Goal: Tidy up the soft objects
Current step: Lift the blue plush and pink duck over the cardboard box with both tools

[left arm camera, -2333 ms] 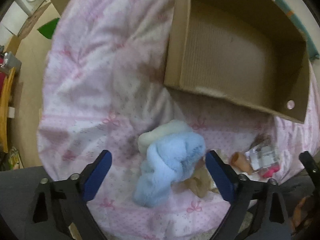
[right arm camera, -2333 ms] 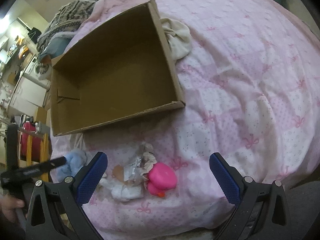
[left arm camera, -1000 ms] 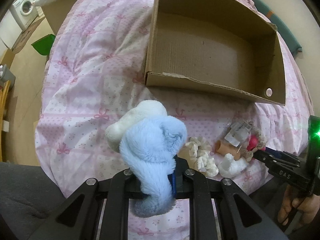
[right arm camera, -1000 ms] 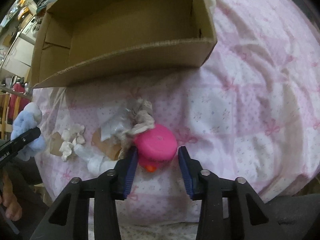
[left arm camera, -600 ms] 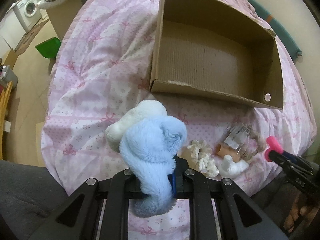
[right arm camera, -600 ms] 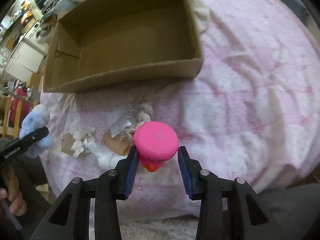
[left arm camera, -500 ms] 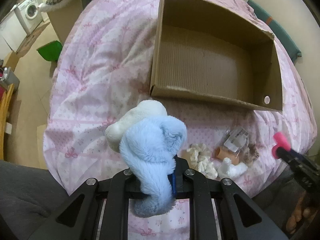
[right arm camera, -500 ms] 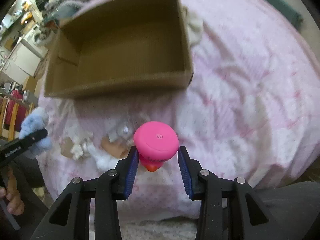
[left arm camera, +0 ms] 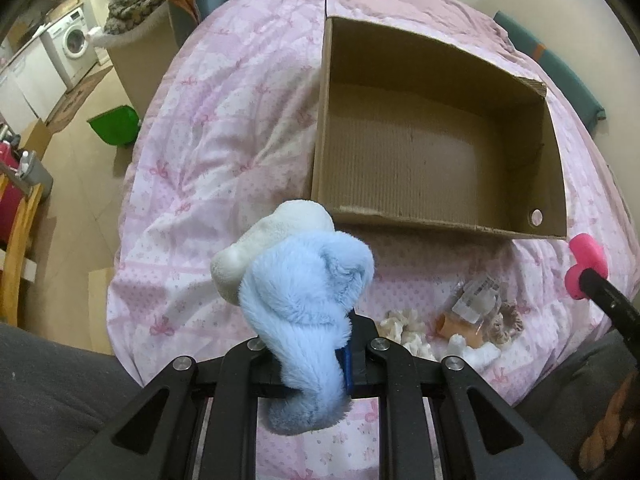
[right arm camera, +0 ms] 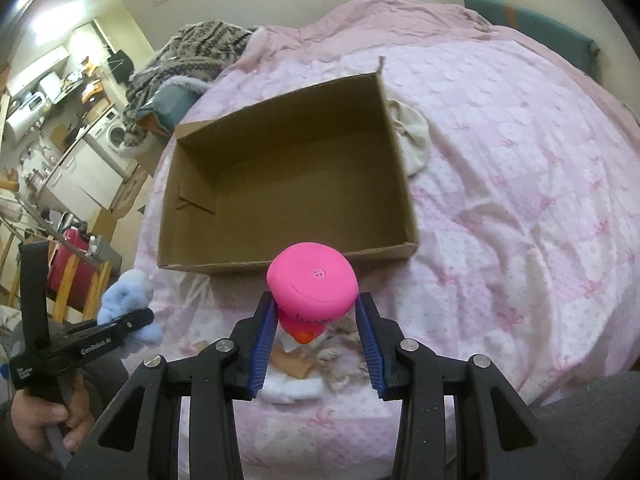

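— So, what takes up most of the view?
— A bed (left arm camera: 224,132) under a pink bow-print quilt, with an open cardboard box (left arm camera: 436,152) lying on it, bare inside.
— And beside the box?
— A cream cloth (right arm camera: 412,136) is bunched against its far right wall. Just in front of its near wall sits a small heap of leftover soft items (left arm camera: 476,320): pale scrunchies, a clear wrapper, something orange-tan.
— Where is the blue thing?
— The left gripper (left arm camera: 344,360) has its fingers together, clamped on a blue-and-white plush toy (left arm camera: 304,292), held clear of the quilt near the bed's edge.
— And the right one?
— The right gripper (right arm camera: 316,340) has its fingers clamped on a pink rubber toy (right arm camera: 312,280) with an orange tip, held above the heap, short of the box.
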Tool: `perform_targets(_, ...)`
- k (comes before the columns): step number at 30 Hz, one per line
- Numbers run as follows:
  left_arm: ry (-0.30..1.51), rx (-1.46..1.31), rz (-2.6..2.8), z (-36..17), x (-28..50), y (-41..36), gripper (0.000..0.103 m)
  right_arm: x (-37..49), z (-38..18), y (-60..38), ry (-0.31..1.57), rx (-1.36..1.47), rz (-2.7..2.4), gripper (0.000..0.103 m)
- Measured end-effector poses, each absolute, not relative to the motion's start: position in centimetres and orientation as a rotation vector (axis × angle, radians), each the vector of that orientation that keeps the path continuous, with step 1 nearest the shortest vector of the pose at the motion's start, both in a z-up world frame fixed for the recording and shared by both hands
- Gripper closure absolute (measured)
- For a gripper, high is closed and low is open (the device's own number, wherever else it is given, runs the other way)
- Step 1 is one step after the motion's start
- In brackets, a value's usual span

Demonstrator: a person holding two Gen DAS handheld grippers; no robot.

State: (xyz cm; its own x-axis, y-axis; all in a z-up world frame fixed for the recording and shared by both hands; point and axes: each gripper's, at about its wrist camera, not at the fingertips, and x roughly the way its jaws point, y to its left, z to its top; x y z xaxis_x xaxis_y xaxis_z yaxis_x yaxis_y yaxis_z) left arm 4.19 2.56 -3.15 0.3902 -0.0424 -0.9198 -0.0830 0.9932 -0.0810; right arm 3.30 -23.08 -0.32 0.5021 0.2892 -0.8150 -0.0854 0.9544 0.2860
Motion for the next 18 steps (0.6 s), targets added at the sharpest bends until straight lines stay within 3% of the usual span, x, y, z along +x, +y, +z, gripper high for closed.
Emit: perform_targets(18,0.983,-0.102,0.001,4.1,7.6,1.4,0.087,5.9,3.4,-23.8,0.915,0.268,0.286,0.061)
